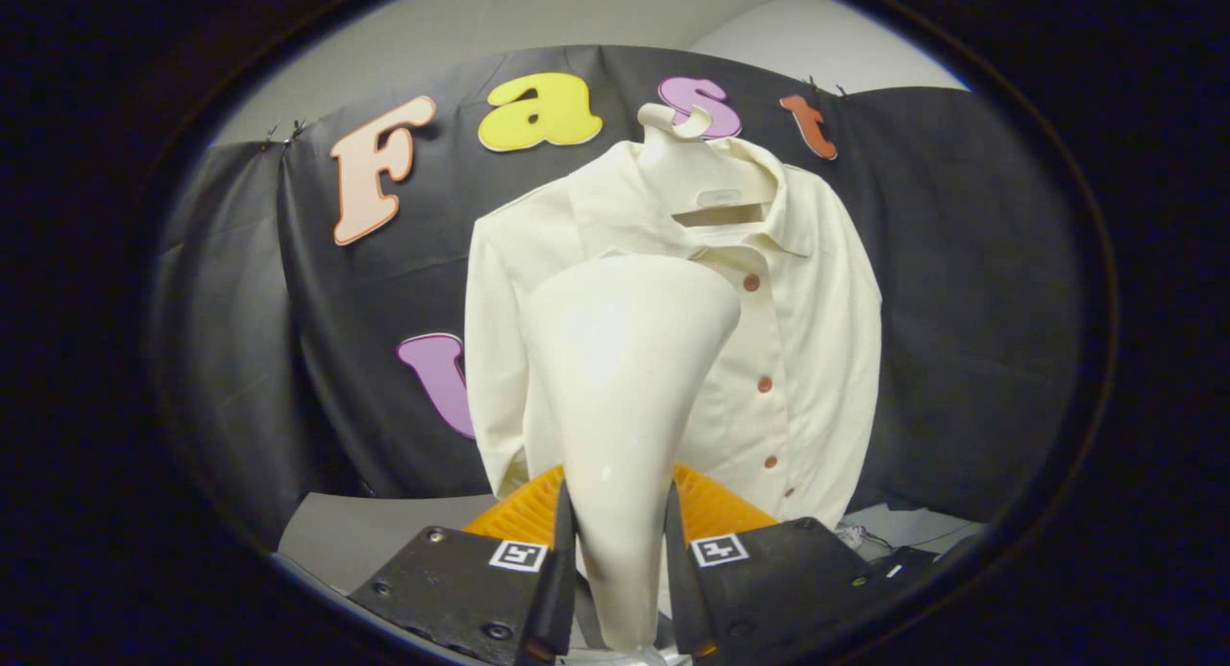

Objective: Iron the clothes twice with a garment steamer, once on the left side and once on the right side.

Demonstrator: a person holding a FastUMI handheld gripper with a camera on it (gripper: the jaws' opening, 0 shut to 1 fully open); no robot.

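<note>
Cream plastic dominates the near ground: the garment steamer (625,397) stands upright between the two fingers of the tool (620,560), its narrow handle pinched by both fingers and its body flaring upward to a broad rounded head. The tool is closed narrow around that handle, with a finger pressing on each side. The steamer's lowest end is cut off below the fingers, and its face points away, so no steam plate or vents can be made out.

Beyond the steamer hangs the shirt (807,339), pale cream with a row of small reddish-brown buttons (751,283) running down its front. The steamer's head covers much of the shirt's middle and one side of its chest; a sleeve is visible on either side of the steamer. Above the steamer, the shirt's collar sits on a white hanger (692,166) whose hook curls at the top.

Just behind the steamer's handle, low down, an orange ribbed object (716,507) peeks out on both sides; most of it is hidden, and what it is cannot be told. It rests on a grey desk (375,531).
</note>
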